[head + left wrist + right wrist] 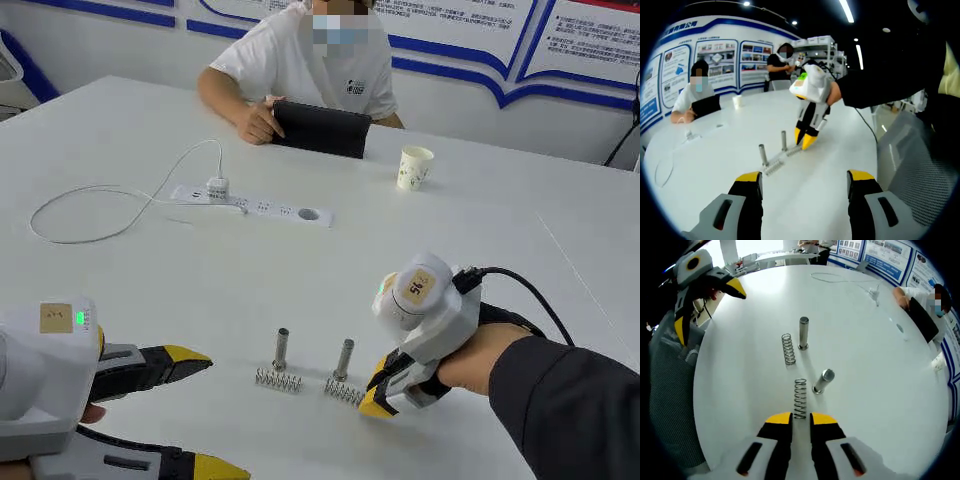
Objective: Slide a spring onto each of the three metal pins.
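Two metal pins stand upright on the white table (200,270), one to the left (281,348) and one to the right (344,358). A spring lies in front of each: the left spring (278,380) and the right spring (343,391). My right gripper (378,397) is down at the right spring's end. In the right gripper view its jaws (801,417) are closed to a narrow gap with that spring's (799,397) near end between them. My left gripper (205,410) is held wide open at the bottom left, well apart from the pins, with nothing in it.
A white power strip (255,205) with a looping cable lies mid-table. A paper cup (414,167) stands at the back right. A person sits at the far edge with a black tablet case (322,128).
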